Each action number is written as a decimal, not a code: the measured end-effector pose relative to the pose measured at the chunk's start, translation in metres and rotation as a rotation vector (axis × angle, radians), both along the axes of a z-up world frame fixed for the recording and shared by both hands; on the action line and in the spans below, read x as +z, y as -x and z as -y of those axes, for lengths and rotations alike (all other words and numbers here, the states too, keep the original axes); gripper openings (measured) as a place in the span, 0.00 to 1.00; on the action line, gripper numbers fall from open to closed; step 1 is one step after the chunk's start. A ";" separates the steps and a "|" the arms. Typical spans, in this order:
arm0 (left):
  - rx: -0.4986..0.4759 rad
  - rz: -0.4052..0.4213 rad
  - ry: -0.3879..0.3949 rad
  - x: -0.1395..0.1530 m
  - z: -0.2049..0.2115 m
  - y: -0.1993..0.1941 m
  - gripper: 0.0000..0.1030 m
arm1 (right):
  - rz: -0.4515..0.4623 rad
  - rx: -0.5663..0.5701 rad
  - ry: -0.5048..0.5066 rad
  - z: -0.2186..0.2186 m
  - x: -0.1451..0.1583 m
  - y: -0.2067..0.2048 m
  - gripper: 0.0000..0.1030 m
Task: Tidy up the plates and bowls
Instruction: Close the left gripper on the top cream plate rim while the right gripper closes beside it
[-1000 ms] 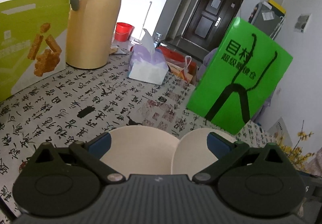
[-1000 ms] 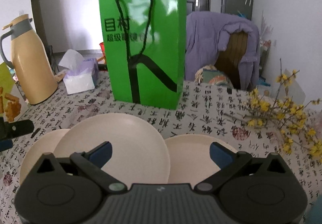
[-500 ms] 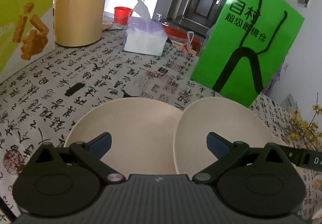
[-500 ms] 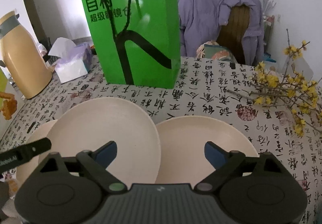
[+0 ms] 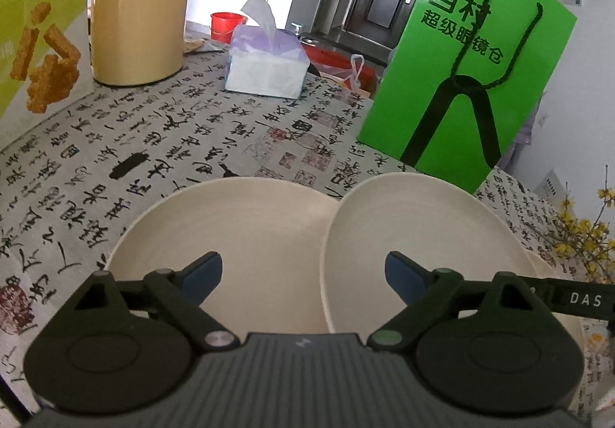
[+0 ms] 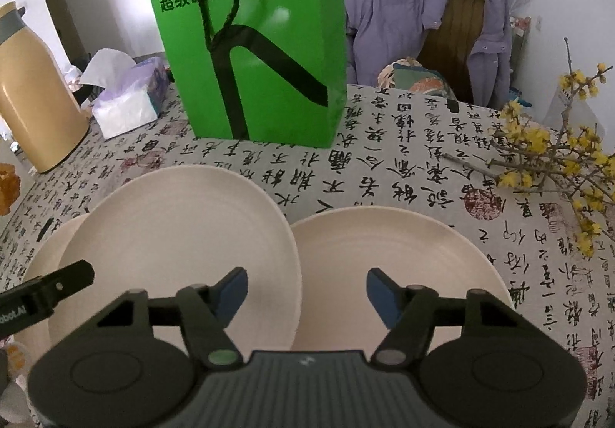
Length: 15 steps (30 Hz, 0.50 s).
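Three round cream plastic plates are lying edge to edge on the calligraphy-print counter [image 5: 161, 143]. The left gripper [image 5: 303, 276] and right gripper [image 6: 305, 291] are closing, empty, astride the middle plate's [image 6: 180, 232] rims; each should be settling over one rim only before pinching.

Left wrist view: you look down, close over the cream round plates [image 5: 246, 235].
Right wrist view: you look down, equally close.
Shared: the plates and the far green paper bag [image 6: 261, 43].
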<state>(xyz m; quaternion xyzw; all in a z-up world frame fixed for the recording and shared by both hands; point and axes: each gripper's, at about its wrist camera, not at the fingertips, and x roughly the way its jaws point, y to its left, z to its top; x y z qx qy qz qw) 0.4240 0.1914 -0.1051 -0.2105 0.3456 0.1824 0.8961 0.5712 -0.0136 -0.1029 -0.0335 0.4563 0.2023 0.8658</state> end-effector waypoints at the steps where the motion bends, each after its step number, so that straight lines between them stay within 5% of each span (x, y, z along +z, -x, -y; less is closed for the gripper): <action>1: -0.002 -0.001 0.004 0.000 0.000 0.000 0.86 | 0.001 0.004 0.000 0.000 0.000 0.000 0.65; 8: -0.024 -0.003 0.006 -0.003 0.003 -0.002 0.73 | -0.009 0.013 0.016 -0.001 -0.001 0.000 0.55; 15: -0.038 0.004 -0.008 -0.002 0.008 -0.003 0.72 | -0.021 0.003 -0.011 -0.001 -0.002 -0.001 0.46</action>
